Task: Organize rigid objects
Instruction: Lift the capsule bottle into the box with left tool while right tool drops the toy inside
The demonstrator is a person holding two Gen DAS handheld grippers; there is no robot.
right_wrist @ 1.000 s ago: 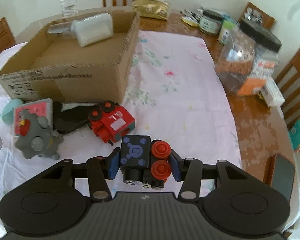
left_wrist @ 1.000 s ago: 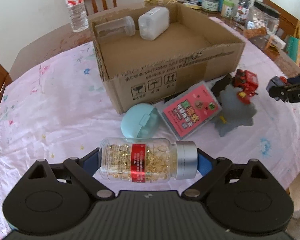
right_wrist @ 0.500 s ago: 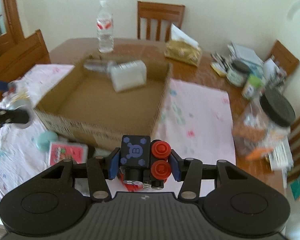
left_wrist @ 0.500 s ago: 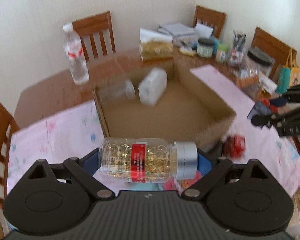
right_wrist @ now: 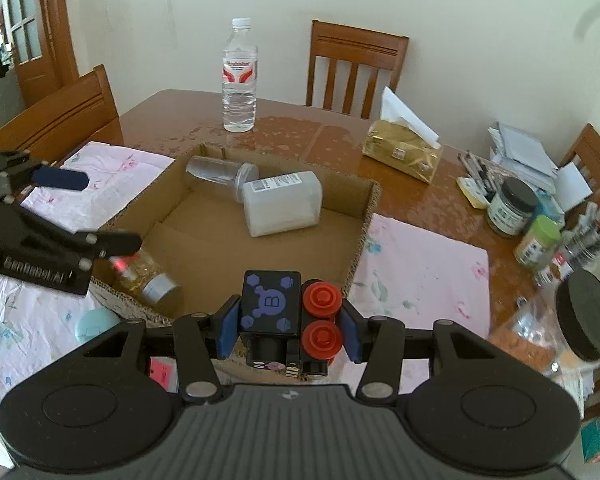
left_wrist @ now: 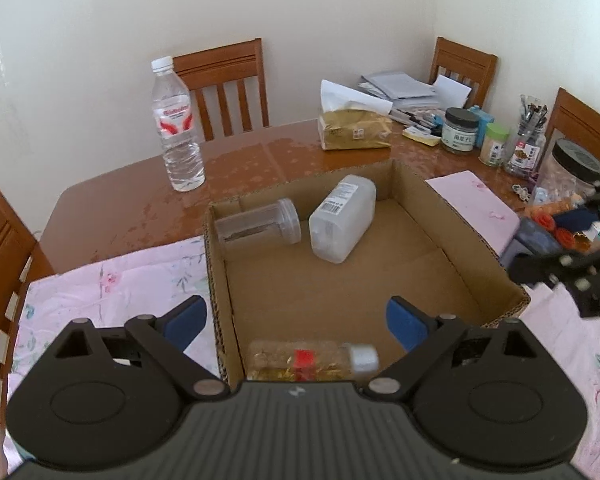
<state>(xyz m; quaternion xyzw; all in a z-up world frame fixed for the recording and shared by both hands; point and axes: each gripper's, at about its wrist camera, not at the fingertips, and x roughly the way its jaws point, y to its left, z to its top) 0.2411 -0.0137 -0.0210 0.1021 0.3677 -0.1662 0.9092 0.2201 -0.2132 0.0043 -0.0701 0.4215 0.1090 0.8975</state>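
Released, the capsule bottle (left_wrist: 312, 360) (gold pills, silver cap) lies in the box (left_wrist: 452, 216)

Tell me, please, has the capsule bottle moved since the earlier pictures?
Yes. The capsule bottle has left the left gripper, whose jaws now stand open, and lies blurred inside the cardboard box by its near wall, below the gripper.
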